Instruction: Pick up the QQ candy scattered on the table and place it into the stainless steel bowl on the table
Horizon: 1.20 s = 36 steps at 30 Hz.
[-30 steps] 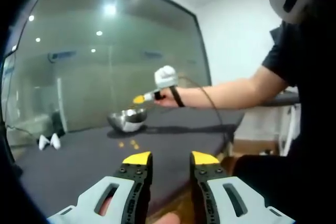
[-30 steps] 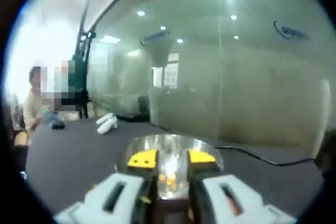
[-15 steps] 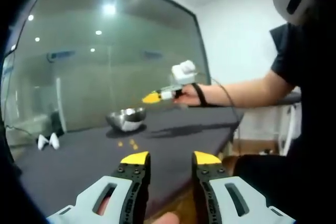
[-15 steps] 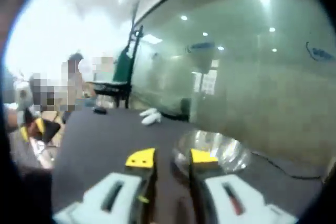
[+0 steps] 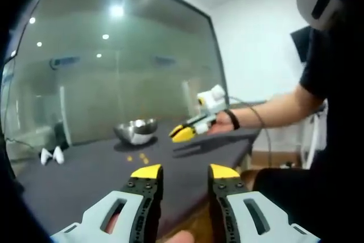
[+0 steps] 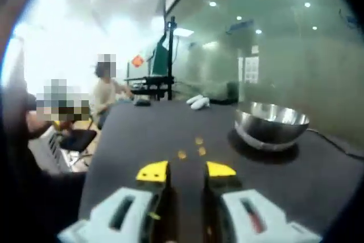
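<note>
The stainless steel bowl (image 5: pixel 136 130) (image 6: pixel 272 126) stands on the dark table (image 5: pixel 85 174) (image 6: pixel 136 140). Three small yellow QQ candies (image 6: pixel 192 147) (image 5: pixel 140 157) lie on the table just in front of the bowl. My right gripper (image 6: pixel 185 171) is open above the table, its yellow tips a short way before the candies, nothing between them. In the left gripper view the same right gripper (image 5: pixel 185 134) hangs over the table right of the bowl, held by a person's hand (image 5: pixel 219 126). My left gripper (image 5: pixel 185 172) is open and empty near the table's front edge.
Two white objects (image 5: pixel 51 153) (image 6: pixel 199 102) lie at the far side of the table. A glass wall (image 5: pixel 114 66) runs behind it. People sit at the far left (image 6: pixel 105 92) beside a stand (image 6: pixel 162 72). A cable (image 6: pixel 335 140) runs past the bowl.
My right gripper has drawn back from over the bowl, swung away and come lower over the table near the loose candies. My left gripper has stayed put.
</note>
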Each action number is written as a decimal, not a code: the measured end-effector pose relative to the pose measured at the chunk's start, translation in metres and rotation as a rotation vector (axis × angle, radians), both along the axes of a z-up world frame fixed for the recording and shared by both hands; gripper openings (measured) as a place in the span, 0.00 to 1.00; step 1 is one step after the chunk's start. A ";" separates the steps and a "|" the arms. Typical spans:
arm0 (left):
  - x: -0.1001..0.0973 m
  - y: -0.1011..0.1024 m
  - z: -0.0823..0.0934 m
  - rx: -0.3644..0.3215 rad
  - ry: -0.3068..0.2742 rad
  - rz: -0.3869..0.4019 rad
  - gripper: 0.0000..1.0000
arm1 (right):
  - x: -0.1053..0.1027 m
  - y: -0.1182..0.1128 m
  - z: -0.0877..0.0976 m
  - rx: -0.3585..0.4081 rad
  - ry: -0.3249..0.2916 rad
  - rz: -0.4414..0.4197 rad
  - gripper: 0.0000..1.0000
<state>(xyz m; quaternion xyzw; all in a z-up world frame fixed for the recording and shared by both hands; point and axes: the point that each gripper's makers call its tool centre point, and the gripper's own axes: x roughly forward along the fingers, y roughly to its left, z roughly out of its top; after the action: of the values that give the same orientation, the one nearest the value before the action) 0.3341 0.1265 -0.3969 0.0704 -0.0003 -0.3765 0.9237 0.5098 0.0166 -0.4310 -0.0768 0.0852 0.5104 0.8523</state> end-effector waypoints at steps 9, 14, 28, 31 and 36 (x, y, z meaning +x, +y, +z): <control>0.000 0.004 -0.004 0.002 0.010 0.004 0.33 | 0.009 0.018 -0.017 -0.025 0.015 0.042 0.24; 0.000 0.004 -0.009 0.009 0.018 0.006 0.33 | 0.012 0.031 -0.026 -0.040 0.034 0.059 0.24; -0.001 0.010 -0.002 -0.011 0.006 0.023 0.33 | 0.033 0.067 -0.048 -0.098 0.062 0.072 0.24; 0.001 0.014 0.000 -0.010 0.000 0.038 0.33 | 0.034 0.075 -0.047 -0.096 0.067 0.078 0.24; 0.000 0.019 0.001 -0.007 0.000 0.051 0.33 | 0.032 0.085 -0.048 -0.112 0.060 0.087 0.24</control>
<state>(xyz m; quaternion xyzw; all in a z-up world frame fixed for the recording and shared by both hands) 0.3344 0.1459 -0.3962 0.0671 -0.0001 -0.3530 0.9332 0.5421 0.1012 -0.4789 -0.1128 0.1357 0.5434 0.8207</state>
